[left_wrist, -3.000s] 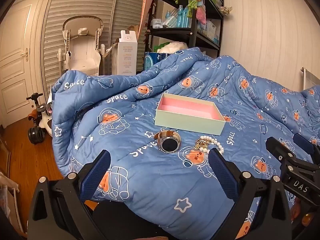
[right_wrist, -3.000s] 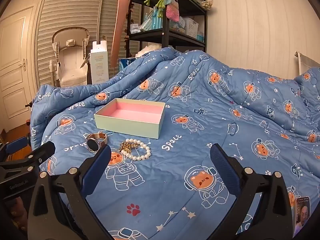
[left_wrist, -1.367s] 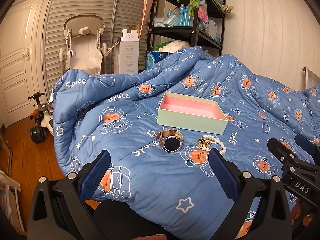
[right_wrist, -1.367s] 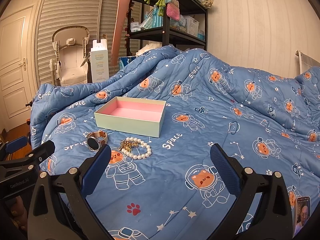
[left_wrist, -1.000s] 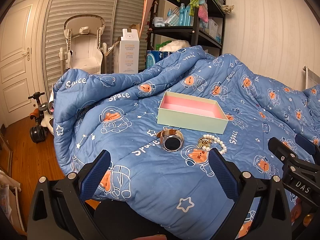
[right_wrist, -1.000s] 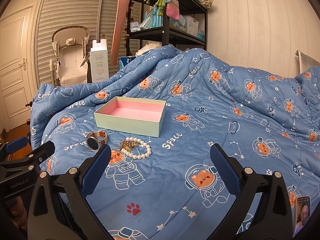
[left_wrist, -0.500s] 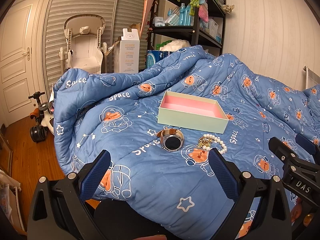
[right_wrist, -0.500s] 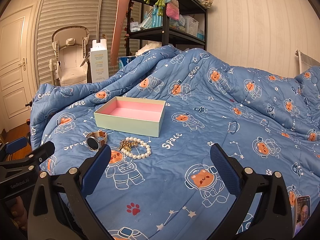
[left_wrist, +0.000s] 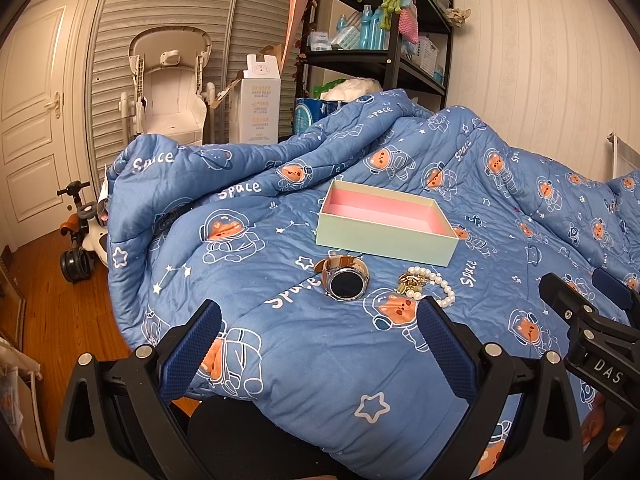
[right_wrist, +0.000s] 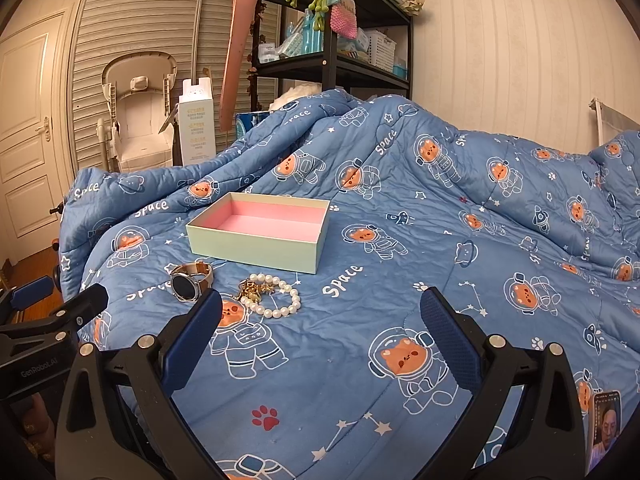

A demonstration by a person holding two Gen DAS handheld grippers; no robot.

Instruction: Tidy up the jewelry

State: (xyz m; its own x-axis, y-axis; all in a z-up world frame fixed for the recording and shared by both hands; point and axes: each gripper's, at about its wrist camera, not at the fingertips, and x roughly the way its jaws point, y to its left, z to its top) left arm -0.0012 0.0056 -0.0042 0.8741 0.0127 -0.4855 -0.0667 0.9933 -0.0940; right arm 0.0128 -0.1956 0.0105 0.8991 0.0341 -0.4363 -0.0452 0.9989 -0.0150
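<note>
blue quilt (left_wrist: 304, 344) holds box (left_wrist: 384, 236), watch (left_wrist: 347, 283), pearl bracelet (right_wrist: 276, 300).

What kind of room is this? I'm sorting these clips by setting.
Most likely a child's bedroom at home: a bed under a space-bear quilt, a high chair by louvred closet doors, and a shelf hung with soft toys.

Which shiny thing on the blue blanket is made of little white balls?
The white pearl bracelet with a gold charm, right of the rose-gold wristwatch with a dark round face. The watch has a flat band, not beads.
</note>
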